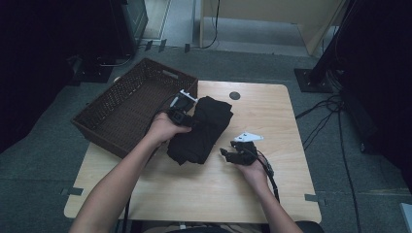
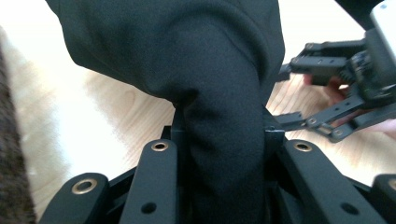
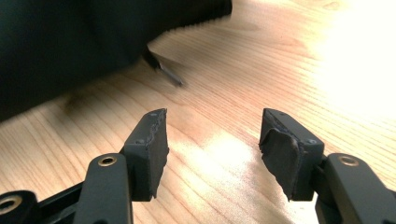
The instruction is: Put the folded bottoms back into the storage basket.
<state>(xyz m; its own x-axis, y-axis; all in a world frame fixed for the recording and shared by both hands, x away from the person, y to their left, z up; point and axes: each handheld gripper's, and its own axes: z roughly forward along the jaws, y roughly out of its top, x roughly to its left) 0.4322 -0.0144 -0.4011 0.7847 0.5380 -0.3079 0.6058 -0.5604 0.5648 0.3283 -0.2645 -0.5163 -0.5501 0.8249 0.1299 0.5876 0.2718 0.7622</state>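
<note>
A folded black garment [image 1: 200,130] lies near the middle of a light wooden table [image 1: 272,194], a long dark bundle running from the far side toward the person, its left edge close to the near corner of a dark brown wicker basket [image 1: 116,109] that sits on the table's left far corner and overhangs it. The left gripper [image 1: 180,112] meets the garment at its upper left side; in the left gripper view a thick fold of the black cloth [image 2: 219,140] is squeezed between its two jaws, so this claw is clamped on the garment, probably so the bundle can be lifted as one piece without unfolding. The basket stands open and just beside that grip, which suggests it is where the garment is headed. The right gripper [image 1: 232,154] rests low over the table just to the right of the garment's near end, apart from the cloth; in the right gripper view its jaws stand apart with bare wood between them and the dark cloth [image 3: 70,42] lying ahead and to the left.
</note>
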